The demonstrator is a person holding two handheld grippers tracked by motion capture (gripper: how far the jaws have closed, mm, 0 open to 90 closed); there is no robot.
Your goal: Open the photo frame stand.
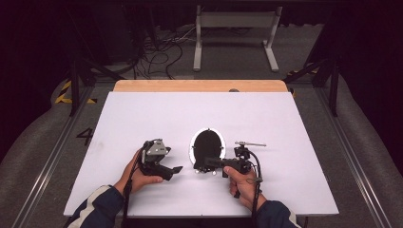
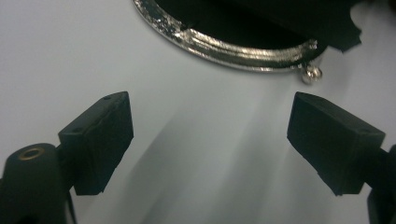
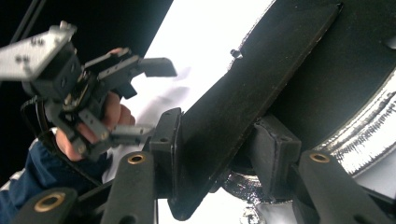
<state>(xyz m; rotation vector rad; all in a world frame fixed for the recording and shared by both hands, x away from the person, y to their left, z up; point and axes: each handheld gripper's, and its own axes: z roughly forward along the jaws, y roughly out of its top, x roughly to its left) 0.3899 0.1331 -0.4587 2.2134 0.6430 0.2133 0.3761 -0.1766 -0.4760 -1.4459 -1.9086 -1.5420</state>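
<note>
An oval black item with a shiny silver rim (image 1: 207,142) lies flat near the middle of the white table (image 1: 142,118). My right gripper (image 1: 206,164) reaches in from the right at its near edge. In the right gripper view the right gripper (image 3: 219,140) is shut on a flat black piece (image 3: 261,84) that slants between its pads, beside the silver rim (image 3: 369,135). My left gripper (image 1: 173,171) is open and holds nothing, a little left of the oval item. In the left gripper view the left gripper (image 2: 210,126) faces the rim (image 2: 224,49) and its small ball clasp (image 2: 311,73).
A thin grey rod (image 1: 250,143) shows just beyond the right gripper. The table's wooden far edge (image 1: 199,85) borders a floor with cables (image 1: 157,52) and a white stand (image 1: 235,33). The left gripper (image 3: 144,100) and its hand show in the right gripper view.
</note>
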